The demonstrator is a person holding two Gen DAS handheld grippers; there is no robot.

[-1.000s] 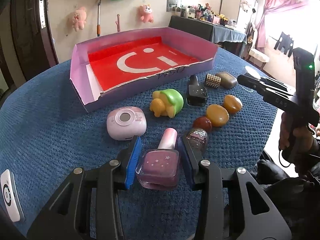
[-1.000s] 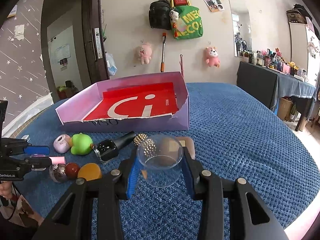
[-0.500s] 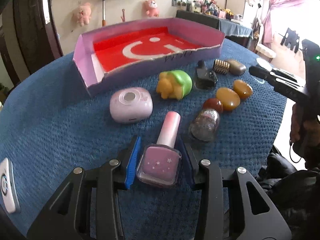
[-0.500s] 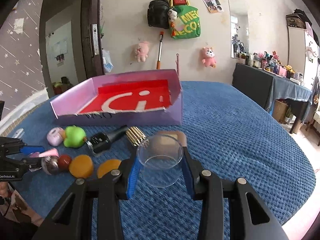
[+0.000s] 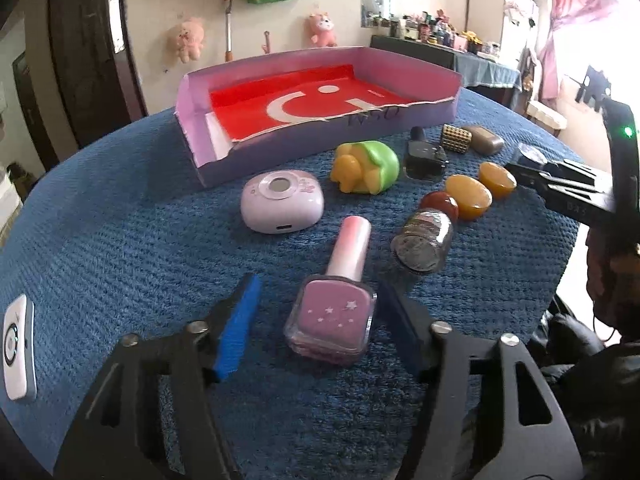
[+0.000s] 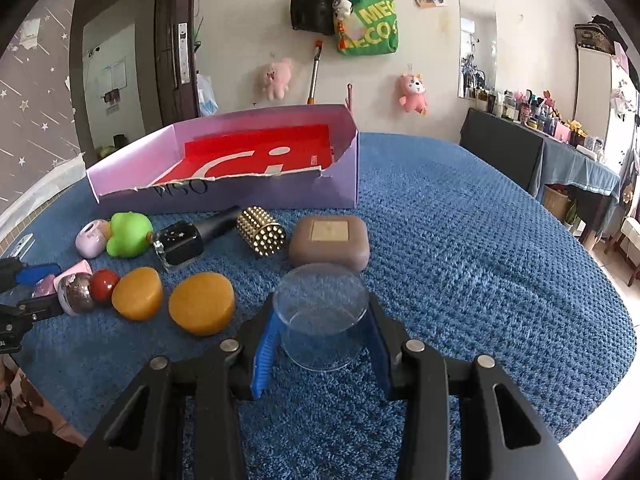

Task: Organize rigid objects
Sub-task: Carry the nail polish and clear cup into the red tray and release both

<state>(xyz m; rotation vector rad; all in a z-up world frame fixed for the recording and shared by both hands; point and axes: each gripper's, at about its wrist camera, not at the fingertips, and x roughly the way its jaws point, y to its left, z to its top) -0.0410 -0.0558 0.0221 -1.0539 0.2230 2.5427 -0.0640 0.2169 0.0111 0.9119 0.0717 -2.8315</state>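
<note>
1. Low in the left wrist view, the left gripper point(image 5: 316, 334) stands wide, its blue pads clear of the pink nail polish bottle point(image 5: 334, 316) that lies flat between them on the blue cloth point(image 5: 120, 220).
2. Just right of the bottle's cap lies a small glitter jar point(image 5: 424, 246), with a red stone point(image 5: 440, 204) and two amber stones point(image 5: 468, 196) beyond it.
3. Higher in the frame sit a lilac case point(image 5: 282, 202) and a green and yellow toy point(image 5: 366, 166), near the front wall of the purple box point(image 5: 320, 140).
4. At the bottom centre of the right wrist view, the right gripper point(image 6: 320, 340) is closed on a clear round container point(image 6: 322, 314).
5. Above it rest a brown case point(image 6: 330, 240), a gold studded cylinder point(image 6: 261, 232) and a black bottle point(image 6: 182, 244).
</note>
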